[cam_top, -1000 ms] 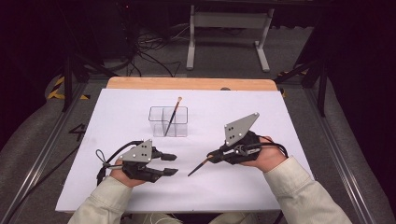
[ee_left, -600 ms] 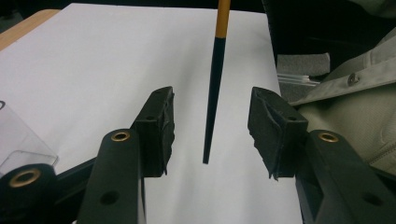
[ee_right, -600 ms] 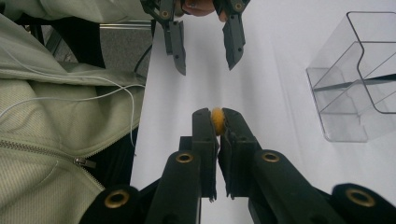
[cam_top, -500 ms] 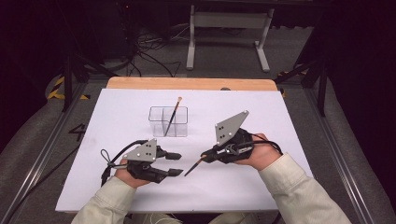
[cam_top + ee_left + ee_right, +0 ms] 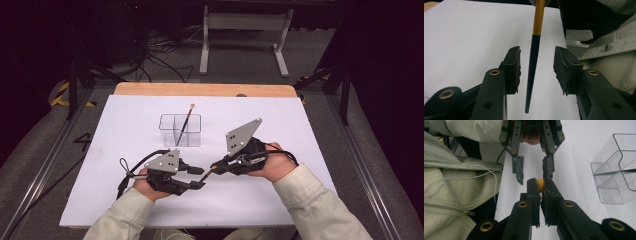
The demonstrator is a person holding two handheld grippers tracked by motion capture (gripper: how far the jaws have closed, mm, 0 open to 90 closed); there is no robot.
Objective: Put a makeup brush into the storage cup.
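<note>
Brush handover is being carried out low over the white sheet (image 5: 125,200) near the person's edge of the table (image 5: 200,90). A thin brush (image 5: 534,62) with a black tail and an orange upper shaft is being clamped by the right gripper (image 5: 220,167), whose jaws are being pressed together on the orange part so that the dark tail is being left sticking out free toward the other hand. That free tail is being offered as the place to take hold.

In the left gripper view the tail is being framed between the two black jaws, with a gap being kept on either side, so no pad is pressing on it yet. The left gripper (image 5: 200,177) is being held apart around the brush, and its jaws have just been closing a little with the tail between them. In the right gripper view the same jaws are being seen straddling the far end of the brush (image 5: 540,183).

The brush is probably being passed across so that it can be stood in the clear holder (image 5: 180,130) farther back on the sheet, where a second brush (image 5: 185,122) is already leaning in a compartment. The right grip is being kept firm, probably until the left pads are seated.
</note>
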